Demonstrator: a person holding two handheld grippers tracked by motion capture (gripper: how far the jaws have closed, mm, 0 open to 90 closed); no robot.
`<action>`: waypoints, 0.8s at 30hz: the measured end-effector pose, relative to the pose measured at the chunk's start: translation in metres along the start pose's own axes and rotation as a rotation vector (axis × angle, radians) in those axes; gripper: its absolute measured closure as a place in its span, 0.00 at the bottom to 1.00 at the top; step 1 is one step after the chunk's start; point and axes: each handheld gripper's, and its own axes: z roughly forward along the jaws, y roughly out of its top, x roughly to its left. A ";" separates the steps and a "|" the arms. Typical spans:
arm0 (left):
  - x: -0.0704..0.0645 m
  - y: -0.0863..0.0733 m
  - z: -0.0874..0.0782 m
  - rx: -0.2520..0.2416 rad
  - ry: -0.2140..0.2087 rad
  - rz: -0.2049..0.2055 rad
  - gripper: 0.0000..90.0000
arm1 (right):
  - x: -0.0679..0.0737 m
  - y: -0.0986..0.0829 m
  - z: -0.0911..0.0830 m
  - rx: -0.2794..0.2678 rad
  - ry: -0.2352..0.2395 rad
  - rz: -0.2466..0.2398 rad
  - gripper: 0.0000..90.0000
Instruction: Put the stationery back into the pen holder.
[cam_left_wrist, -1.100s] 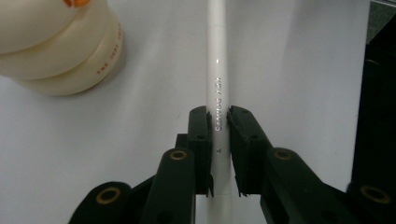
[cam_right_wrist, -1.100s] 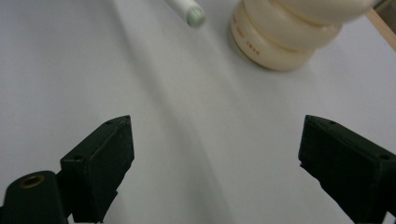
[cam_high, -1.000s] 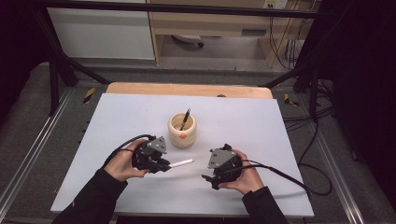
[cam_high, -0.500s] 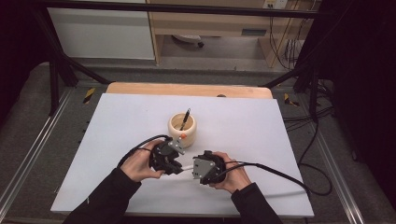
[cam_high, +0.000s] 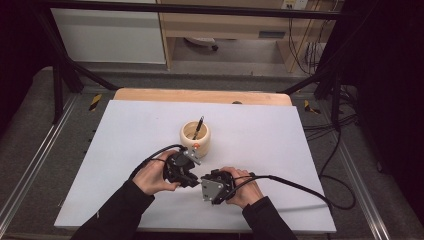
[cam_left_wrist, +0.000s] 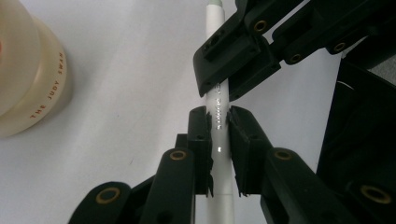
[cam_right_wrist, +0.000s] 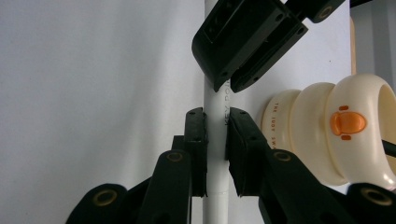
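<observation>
Left gripper view, left gripper (cam_left_wrist: 218, 122) pinching white pen (cam_left_wrist: 219, 105), right gripper (cam_right_wrist: 215, 122) clamping it too, cream cup (cam_high: 195, 136) near, pen seemingly off the table.

Your left gripper (cam_high: 192, 176) and right gripper (cam_high: 204, 184) are black, each with two blocky jaws hinged on brass-ringed pivots (clearest in the gripper views). A grey three-cornered plate (cam_high: 208, 189) with small screws tops the right one. Black cables (cam_high: 295, 184) trail from both. Your sleeves (cam_high: 118, 212) are black.
</observation>
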 end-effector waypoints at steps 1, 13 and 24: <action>0.001 -0.002 -0.001 -0.028 0.001 -0.003 0.87 | 0.000 0.000 0.000 0.001 -0.001 0.002 0.87; 0.011 -0.055 -0.024 -0.158 0.146 0.022 0.41 | -0.016 -0.023 -0.006 0.028 -0.040 0.191 0.87; 0.022 -0.109 -0.023 -0.200 0.278 -0.110 0.17 | -0.037 -0.035 -0.020 -0.064 -0.108 0.486 0.87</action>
